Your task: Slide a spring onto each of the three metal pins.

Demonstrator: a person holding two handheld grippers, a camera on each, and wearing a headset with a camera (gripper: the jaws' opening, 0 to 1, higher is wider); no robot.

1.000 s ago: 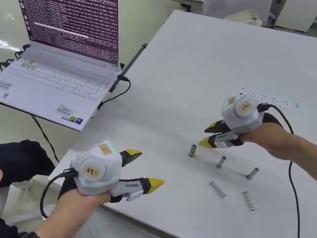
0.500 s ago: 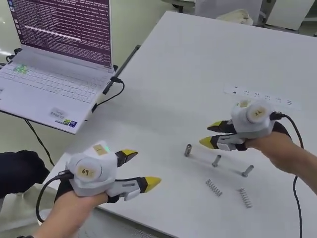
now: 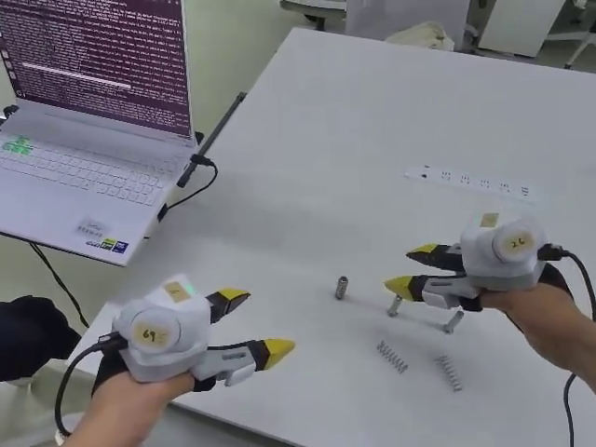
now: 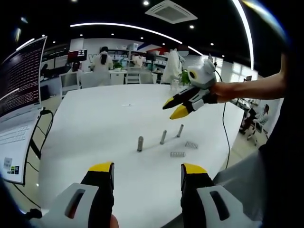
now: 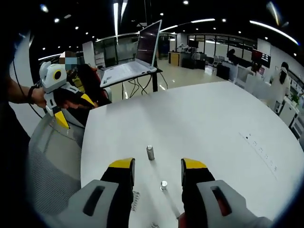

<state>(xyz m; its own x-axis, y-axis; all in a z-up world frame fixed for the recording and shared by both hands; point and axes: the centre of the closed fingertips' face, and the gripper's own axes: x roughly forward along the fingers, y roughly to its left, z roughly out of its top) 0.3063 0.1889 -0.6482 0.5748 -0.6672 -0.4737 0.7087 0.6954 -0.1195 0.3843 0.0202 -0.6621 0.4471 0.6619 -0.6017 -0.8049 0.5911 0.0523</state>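
Three metal pins stand in a row on the white table (image 3: 372, 121). The left pin (image 3: 342, 288) carries a coiled spring; the middle pin (image 3: 395, 304) and the right pin (image 3: 453, 321) are bare. Two loose springs (image 3: 392, 356) (image 3: 448, 372) lie in front of them. My right gripper (image 3: 413, 267) hovers open just above the middle pin, which shows below its jaws (image 5: 164, 185). My left gripper (image 3: 256, 322) is open and holds nothing near the table's front edge, facing the pins (image 4: 140, 143).
An open laptop (image 3: 84, 140) sits off the table's left side, with a black cable (image 3: 200, 168) running along the edge. A white power strip (image 3: 475, 182) lies farther back on the right. A person stands far off (image 4: 103, 59).
The head camera has shifted. My right gripper has moved rightward along the row of pins, from near the left pin to over the middle one. The left gripper has barely moved.
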